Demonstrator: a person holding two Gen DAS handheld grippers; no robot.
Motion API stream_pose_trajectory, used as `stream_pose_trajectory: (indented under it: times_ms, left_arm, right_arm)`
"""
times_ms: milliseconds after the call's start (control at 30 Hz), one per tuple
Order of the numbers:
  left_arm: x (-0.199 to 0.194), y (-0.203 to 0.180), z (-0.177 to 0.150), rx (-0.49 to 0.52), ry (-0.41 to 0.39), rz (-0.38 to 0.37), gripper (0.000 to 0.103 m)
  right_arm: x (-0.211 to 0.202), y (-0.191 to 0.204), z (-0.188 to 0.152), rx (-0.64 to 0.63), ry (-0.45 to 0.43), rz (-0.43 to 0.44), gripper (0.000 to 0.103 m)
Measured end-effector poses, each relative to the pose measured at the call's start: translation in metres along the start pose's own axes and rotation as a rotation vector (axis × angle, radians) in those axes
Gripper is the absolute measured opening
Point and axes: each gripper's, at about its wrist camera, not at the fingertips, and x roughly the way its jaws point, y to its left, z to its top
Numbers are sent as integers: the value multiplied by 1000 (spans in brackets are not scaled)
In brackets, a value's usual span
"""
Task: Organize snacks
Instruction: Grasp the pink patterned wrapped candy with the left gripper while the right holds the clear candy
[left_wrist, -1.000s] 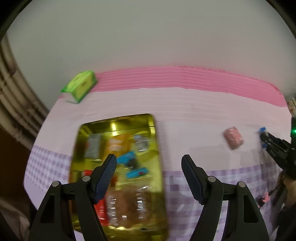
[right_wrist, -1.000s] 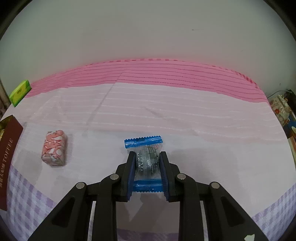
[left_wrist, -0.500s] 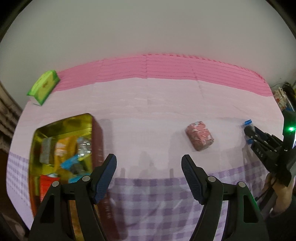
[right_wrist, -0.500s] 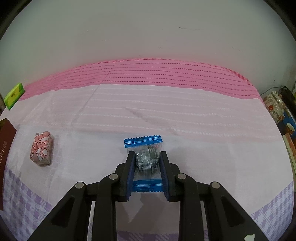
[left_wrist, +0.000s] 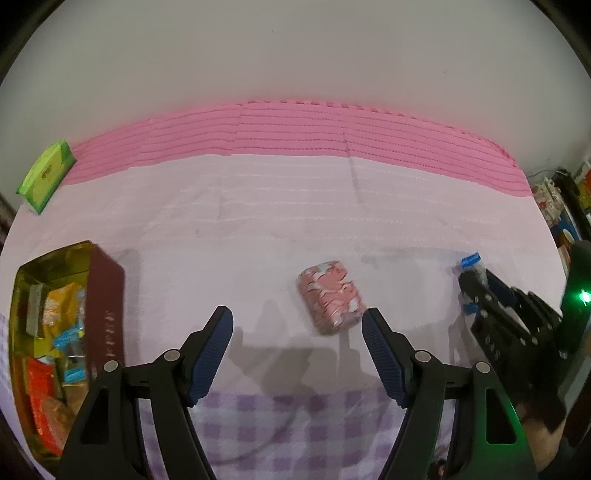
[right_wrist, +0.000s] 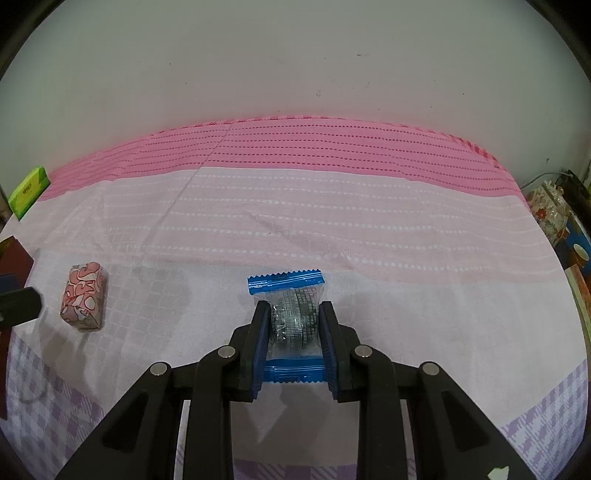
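Over the cloth, the open left claw (left_wrist: 297, 332) has neared the pink snack (left_wrist: 330, 296); the right claw (right_wrist: 294, 325) still grips the blue-ended packet (right_wrist: 291, 314).

On the cloth I count one pink patterned wrapped block snack (left_wrist: 330, 297) at about 12 o'clock in the left wrist view, and one clear packet with blue crimped ends (right_wrist: 291, 321). There is one gold metal tin with dark red sides (left_wrist: 105, 295) at 9 o'clock (several packets inside; I cannot count them exactly), and one green rectangular box (left_wrist: 46, 177) at 10 o'clock. Two black grippers are present.
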Motion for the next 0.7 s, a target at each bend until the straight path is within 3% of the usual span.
stream_pose_trajectory:
  times_ms: [367,633,700]
  left_arm:
    - [38,-11,7,-48,32,32,71]
    - [46,-12,4,-48,42,18,65]
    - [47,-12,4,-43,38,13,59]
  right_arm:
    - [0,-4,0,6,0,11,26]
    - [1,-4,0,7,0,12,27]
    - [0,-3,0,7,1,11,27]
